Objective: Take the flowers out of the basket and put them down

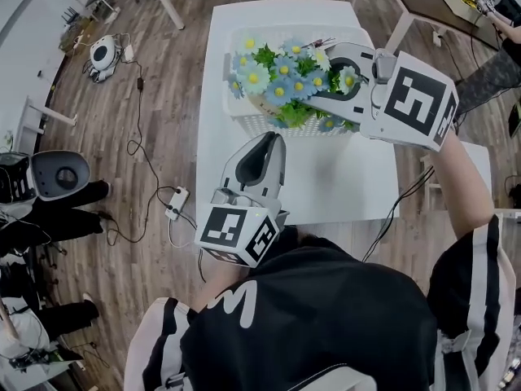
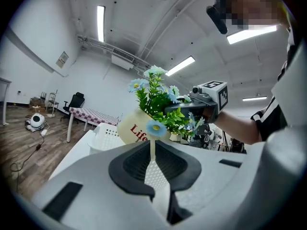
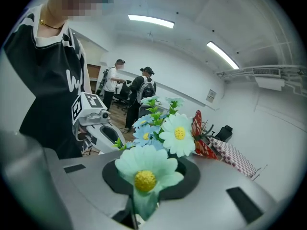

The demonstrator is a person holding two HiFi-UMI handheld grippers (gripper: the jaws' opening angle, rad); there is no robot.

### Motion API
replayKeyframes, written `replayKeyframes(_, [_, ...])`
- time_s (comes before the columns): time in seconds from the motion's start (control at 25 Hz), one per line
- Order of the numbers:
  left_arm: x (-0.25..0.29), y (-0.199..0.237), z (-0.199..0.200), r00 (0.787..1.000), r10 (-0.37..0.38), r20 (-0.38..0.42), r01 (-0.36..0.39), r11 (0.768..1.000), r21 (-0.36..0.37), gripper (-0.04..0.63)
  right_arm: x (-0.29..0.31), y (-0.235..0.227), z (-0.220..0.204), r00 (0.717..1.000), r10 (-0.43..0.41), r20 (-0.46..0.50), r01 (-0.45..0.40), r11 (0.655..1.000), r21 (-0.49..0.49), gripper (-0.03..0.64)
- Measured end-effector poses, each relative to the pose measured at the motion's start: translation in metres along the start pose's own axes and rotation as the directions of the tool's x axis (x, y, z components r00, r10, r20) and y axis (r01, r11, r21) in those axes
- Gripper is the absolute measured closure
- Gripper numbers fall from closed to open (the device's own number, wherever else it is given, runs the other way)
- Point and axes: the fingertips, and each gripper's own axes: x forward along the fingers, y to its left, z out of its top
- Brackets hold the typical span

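Note:
A bunch of blue and white artificial flowers (image 1: 281, 76) with green leaves hangs tilted over the white perforated basket (image 1: 244, 122) at the far side of the white table (image 1: 342, 177). My right gripper (image 1: 317, 78) comes in from the right and is shut on the bunch; a pale flower head (image 3: 144, 171) fills the space between its jaws. The left gripper view shows the bunch (image 2: 156, 99) raised above the basket (image 2: 103, 135), its cream base with red lettering showing. My left gripper (image 1: 267, 141) stands nearer me over the table, pointing at the basket, jaws together and holding nothing.
Cables and a power strip (image 1: 176, 202) lie on the wooden floor to the left, near a person's shoes. A round white device (image 1: 104, 53) sits further back. Two people (image 3: 129, 87) stand in the background. A table with a checked cloth (image 2: 91, 115) stands beyond the basket.

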Motion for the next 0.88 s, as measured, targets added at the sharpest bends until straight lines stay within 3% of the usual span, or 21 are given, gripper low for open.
replayKeyframes(0.36, [-0.029, -0.029, 0.012, 0.996, 0.095, 0.001, -0.094, 0.993, -0.072, 0.561, -0.018, 0.021, 0.017, 0.994, 0.11, -0.017, -0.11, 0.994, -0.021, 0.535])
replayKeyframes(0.64, [-0.043, -0.043, -0.006, 0.989, 0.148, -0.017, -0.149, 0.985, -0.091, 0.561, -0.009, 0.05, -0.011, 0.987, 0.16, -0.029, -0.161, 0.986, -0.04, 0.535])
replayKeyframes(0.88, [-0.05, -0.042, -0.025, 0.99, 0.134, -0.042, -0.137, 0.987, -0.084, 0.561, 0.017, 0.077, -0.049, 0.983, 0.173, -0.066, -0.174, 0.984, -0.021, 0.535])
